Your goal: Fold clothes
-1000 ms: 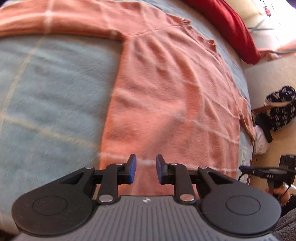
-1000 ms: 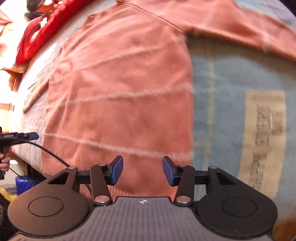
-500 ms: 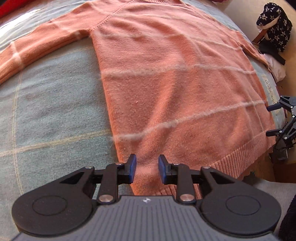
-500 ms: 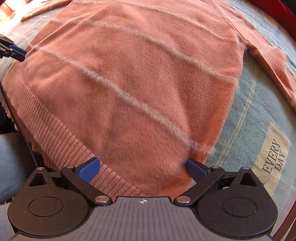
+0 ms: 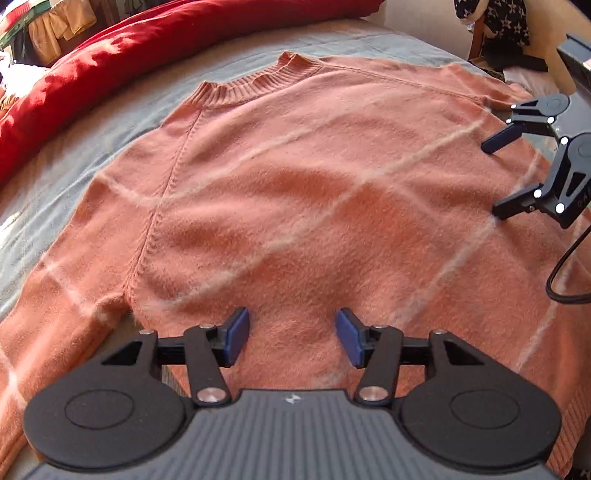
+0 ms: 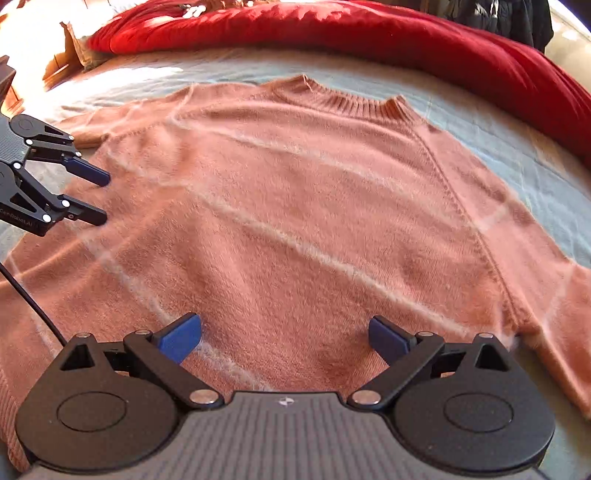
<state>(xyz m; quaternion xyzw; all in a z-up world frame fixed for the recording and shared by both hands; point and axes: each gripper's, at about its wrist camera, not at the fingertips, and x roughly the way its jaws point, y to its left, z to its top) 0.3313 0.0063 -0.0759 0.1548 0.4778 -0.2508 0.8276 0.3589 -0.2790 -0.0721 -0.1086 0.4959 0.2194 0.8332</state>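
Note:
A salmon-orange knit sweater (image 5: 314,203) with pale stripes lies flat on the bed, its ribbed collar (image 5: 258,83) at the far side. My left gripper (image 5: 291,336) hovers over the sweater's body just right of the left underarm seam; its jaws are opening and only flat fabric lies beneath them, ungripped. In the right wrist view the same sweater (image 6: 314,221) fills the frame. My right gripper (image 6: 284,332) hangs over its body near the right underarm, jaws opening wide and gripping nothing. Each gripper shows in the other's view: right gripper (image 5: 495,179), left gripper (image 6: 99,198).
A blue-grey bedspread (image 5: 55,166) lies under the sweater. A red cushion (image 5: 110,55) runs along the far edge of the bed, also red cushion (image 6: 406,37). A dark star-patterned garment (image 5: 498,22) hangs beyond the bed. A black cable (image 5: 561,273) trails over the sweater's right side.
Both views have swung from the hem end up to the sweater's chest, so the collar and red cushion now show. Both grippers' jaws have spread wider, the right one most.

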